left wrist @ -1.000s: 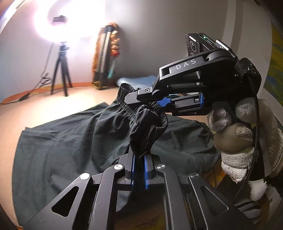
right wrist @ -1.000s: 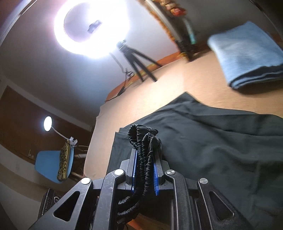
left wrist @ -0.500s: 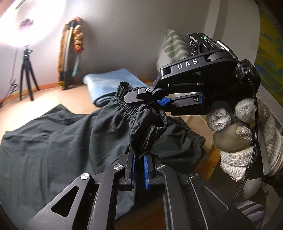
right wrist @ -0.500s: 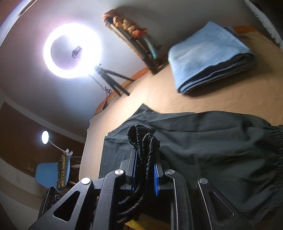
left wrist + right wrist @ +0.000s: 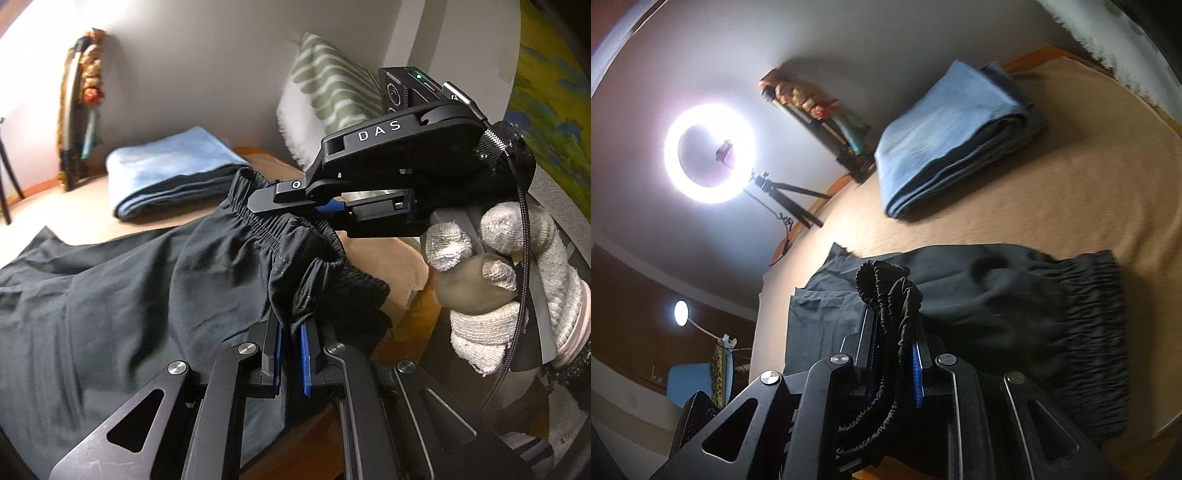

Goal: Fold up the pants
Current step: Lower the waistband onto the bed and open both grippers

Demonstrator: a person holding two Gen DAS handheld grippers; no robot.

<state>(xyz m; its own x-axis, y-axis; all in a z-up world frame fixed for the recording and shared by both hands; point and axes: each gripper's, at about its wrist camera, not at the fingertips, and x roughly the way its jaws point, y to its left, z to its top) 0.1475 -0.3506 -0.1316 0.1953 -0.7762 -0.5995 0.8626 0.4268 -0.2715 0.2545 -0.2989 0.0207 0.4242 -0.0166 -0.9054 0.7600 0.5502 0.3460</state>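
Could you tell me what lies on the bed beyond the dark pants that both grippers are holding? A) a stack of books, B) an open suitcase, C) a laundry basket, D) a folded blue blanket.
D: a folded blue blanket rests on the tan bed beyond the dark pants, whose elastic waistband is clamped in the right gripper and the left gripper.
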